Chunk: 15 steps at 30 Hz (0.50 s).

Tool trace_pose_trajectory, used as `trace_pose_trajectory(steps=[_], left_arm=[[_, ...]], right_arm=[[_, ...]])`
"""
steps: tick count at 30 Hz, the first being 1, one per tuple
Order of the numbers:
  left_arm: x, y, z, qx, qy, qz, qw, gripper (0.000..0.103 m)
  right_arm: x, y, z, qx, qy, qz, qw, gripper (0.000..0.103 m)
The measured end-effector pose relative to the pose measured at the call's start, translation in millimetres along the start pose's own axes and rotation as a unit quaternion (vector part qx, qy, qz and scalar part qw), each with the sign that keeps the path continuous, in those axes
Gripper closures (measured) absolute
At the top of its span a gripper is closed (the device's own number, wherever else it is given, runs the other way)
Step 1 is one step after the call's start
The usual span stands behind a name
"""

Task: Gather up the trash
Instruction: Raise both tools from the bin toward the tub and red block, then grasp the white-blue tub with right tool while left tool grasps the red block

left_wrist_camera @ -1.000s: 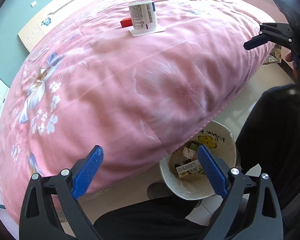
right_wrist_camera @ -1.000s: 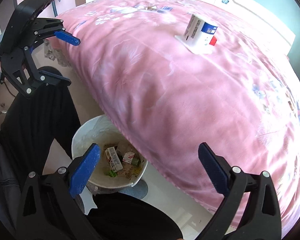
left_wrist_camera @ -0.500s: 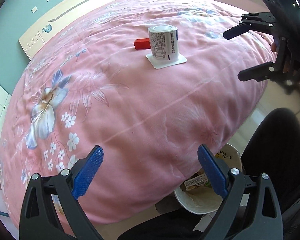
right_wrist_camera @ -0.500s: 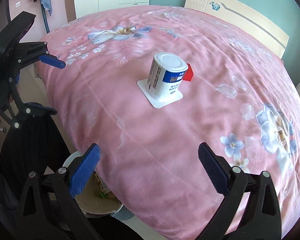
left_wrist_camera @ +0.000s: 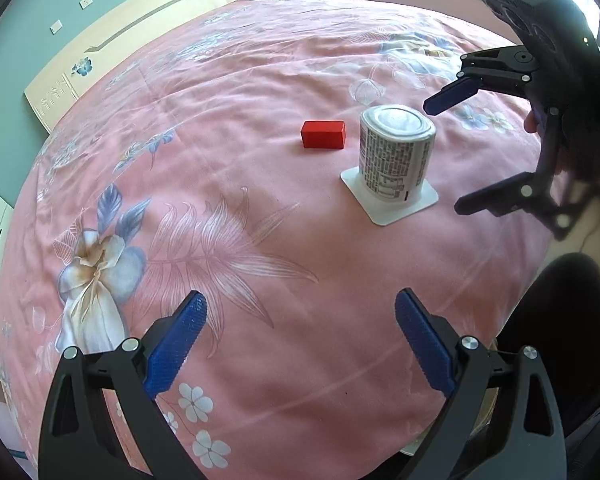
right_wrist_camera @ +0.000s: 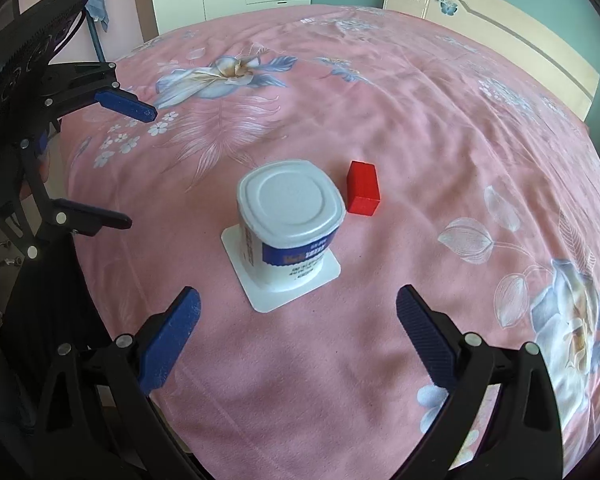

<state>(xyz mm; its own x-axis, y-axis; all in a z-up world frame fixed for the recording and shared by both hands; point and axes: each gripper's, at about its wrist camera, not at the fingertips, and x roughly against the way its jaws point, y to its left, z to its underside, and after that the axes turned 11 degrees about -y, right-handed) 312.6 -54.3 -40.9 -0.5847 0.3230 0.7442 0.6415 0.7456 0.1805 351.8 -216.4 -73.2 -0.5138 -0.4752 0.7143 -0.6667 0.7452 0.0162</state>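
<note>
Both tongs [left_wrist_camera: 300, 344] [right_wrist_camera: 298, 338] wide apart, nr upturned yogurt cup [right_wrist_camera: 290, 226].

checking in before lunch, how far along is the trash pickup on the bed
Nothing visible counts as done. Neither hand-held gripper holds anything: the left hand-held gripper and the right hand-held gripper are both open above the bedspread. Still left: the upside-down yogurt cup, nearest the right one, and the red block beside it.

One yogurt cup [right_wrist_camera: 290, 228], one red block [right_wrist_camera: 363, 193], two grippers — perhaps nothing more.
</note>
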Motion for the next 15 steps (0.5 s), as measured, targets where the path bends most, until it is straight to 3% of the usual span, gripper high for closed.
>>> trace_pose_trajectory(steps=[15], left_arm=[[-44.9, 26.7, -34.1, -0.009, 0.008, 0.011, 0.9999, 0.006]], right_arm=[[-25.3, -2.2, -24.8, 0.027, -0.003, -0.038, 0.999, 0.007]])
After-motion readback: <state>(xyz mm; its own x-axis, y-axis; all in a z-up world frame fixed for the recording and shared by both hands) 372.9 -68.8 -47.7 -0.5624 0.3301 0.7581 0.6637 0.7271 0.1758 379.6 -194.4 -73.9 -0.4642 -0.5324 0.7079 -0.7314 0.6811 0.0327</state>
